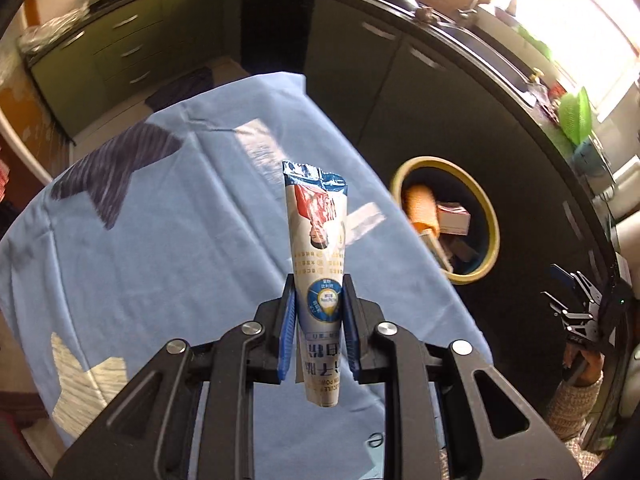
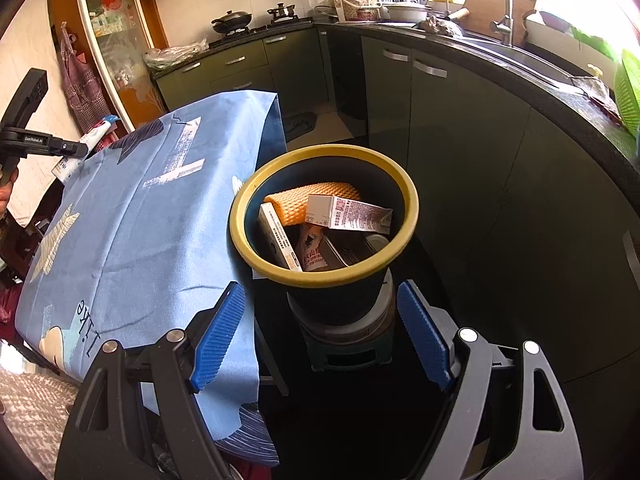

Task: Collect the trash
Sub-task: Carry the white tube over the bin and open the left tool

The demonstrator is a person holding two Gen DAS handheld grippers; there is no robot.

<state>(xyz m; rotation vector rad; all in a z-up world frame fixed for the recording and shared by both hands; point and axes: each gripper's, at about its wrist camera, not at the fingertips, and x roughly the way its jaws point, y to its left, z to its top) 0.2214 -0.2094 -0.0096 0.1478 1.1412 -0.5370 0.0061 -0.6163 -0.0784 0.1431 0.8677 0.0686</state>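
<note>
My left gripper is shut on a white and blue toothpaste tube and holds it upright above the blue tablecloth. The dark trash bin with a yellow rim stands to the right of the table. My right gripper is open and empty, just in front of and above the bin, which holds an orange foam net, a carton and other boxes. The left gripper with the tube shows at the far left of the right wrist view.
Dark green kitchen cabinets run along the back and right, with a sink and tap on the counter. A stove with pans is at the back. The bin stands on a small stool beside the table's edge.
</note>
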